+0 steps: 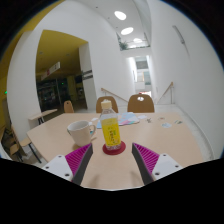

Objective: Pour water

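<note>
Bottle [109, 127]: base hidden behind red ring [114, 149] at its foot; label print too small to read. Liquid level not readable.
Cup [81, 131]: interior not visible from this angle, contents cannot be told.
Gripper [113, 163]: finger roots cut off below; only the fingers [82, 166] with pink pads show.
Papers [165, 121] on far tabletop: blurred, unidentifiable.
Chairs [140, 102] beyond table [60, 142]: legs hidden behind the tabletop.

The pale table [150, 135] bears a bottle [109, 124], a cup [81, 131] and papers [160, 122].
</note>
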`<state>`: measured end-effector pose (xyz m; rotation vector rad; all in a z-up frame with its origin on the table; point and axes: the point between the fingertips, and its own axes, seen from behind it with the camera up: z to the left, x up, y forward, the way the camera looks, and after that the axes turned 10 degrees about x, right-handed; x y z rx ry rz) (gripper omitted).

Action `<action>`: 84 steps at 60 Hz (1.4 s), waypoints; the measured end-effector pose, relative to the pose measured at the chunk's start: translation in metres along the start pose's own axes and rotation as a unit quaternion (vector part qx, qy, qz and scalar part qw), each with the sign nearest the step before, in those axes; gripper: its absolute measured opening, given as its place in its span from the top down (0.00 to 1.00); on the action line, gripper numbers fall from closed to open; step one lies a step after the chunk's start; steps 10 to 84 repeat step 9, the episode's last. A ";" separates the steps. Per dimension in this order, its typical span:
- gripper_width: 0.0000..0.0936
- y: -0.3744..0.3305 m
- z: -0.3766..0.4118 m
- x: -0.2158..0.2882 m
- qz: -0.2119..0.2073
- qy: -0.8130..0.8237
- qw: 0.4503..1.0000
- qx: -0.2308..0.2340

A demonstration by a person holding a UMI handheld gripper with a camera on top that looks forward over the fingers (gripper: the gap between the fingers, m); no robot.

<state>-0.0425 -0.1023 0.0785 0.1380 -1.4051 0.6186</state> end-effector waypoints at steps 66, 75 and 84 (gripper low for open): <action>0.08 -0.008 0.008 -0.008 -0.001 0.041 0.999 -0.015; 0.08 -0.008 0.008 -0.008 -0.001 0.041 0.999 -0.015; 0.08 -0.008 0.008 -0.008 -0.001 0.041 0.999 -0.015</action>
